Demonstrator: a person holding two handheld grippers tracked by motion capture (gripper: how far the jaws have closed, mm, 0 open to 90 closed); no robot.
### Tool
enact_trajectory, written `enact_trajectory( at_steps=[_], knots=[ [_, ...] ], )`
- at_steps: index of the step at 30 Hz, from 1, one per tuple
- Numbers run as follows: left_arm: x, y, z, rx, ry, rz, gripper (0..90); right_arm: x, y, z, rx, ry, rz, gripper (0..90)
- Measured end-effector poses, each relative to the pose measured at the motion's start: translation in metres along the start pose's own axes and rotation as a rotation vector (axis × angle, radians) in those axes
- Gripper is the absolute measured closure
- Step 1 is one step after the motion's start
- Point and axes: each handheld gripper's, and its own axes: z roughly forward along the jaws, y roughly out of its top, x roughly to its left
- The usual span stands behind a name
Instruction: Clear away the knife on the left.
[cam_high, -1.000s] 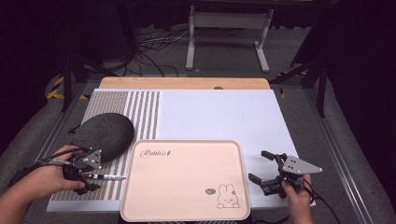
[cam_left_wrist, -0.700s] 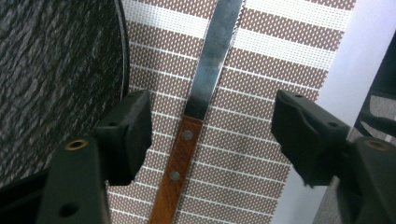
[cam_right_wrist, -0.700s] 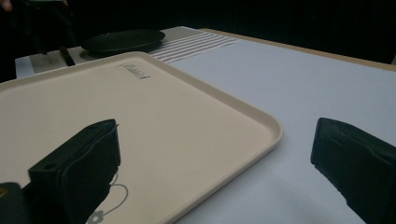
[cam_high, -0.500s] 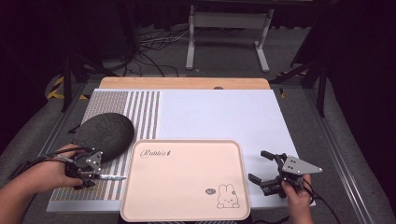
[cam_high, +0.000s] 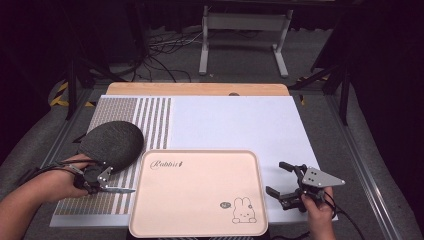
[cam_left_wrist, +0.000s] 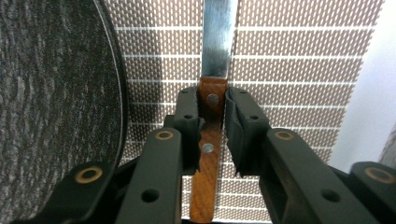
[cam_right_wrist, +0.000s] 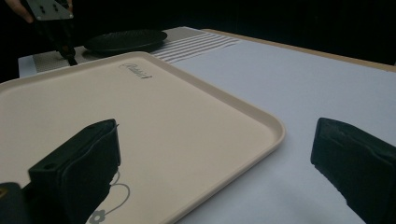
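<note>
We see a table (cam_high: 240, 125) covered by a white sheet, with a striped woven placemat (cam_high: 150, 120) lying over its left part, toward nine o'clock in the high view. At six o'clock sits a pale pink tray (cam_high: 200, 190), printed with a small rabbit near its lower right corner; its rim lies just beside the placemat. At about nine o'clock from the tray a dark round plate (cam_high: 112, 142) rests on the placemat. At roughly eight o'clock the left gripper (cam_high: 95, 184) is held low over the placemat, just below the plate, and we note that its jaws have just been closing. In the left gripper view the two black pads flank the wooden handle of a knife (cam_left_wrist: 209, 140), whose steel blade runs toward twelve o'clock over the mat; the right pad appears to touch the handle, while a thin gap seems to remain at the left, so we judge the grip nearly but perhaps not fully seated. In the high view the blade tip points toward three o'clock, at the tray's left edge. At four o'clock the right gripper (cam_high: 286, 186) is held above the white sheet, just right of the tray, its jaws spread wide with nothing between them, as the right gripper view confirms.
</note>
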Motion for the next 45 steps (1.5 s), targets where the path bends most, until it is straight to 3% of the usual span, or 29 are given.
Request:
enact_trajectory(
  at_steps=[4,7,15,22,35,45],
  knots=[
    [0.001,0.000,0.001,0.006,-0.010,0.020,77.3,0.000,0.000,0.000,0.001,-0.001,-0.001,2.2],
    [0.001,-0.003,0.002,-0.018,-0.009,0.013,77.3,0.000,0.000,0.000,0.002,0.000,-0.001,2.2],
    [0.001,-0.004,0.001,-0.020,-0.005,0.011,77.5,0.000,0.000,0.000,0.001,0.000,-0.001,2.2],
    [0.001,-0.003,-0.001,-0.030,-0.030,0.006,77.7,0.000,0.000,0.000,-0.002,-0.005,0.000,2.2],
    [0.002,-0.009,-0.028,-0.033,-0.024,-0.030,77.8,0.000,0.000,-0.001,-0.007,-0.003,0.003,2.2],
    [0.001,-0.002,-0.046,-0.105,-0.036,-0.050,77.8,-0.001,0.000,0.000,-0.009,-0.003,0.006,2.2]
  ],
)
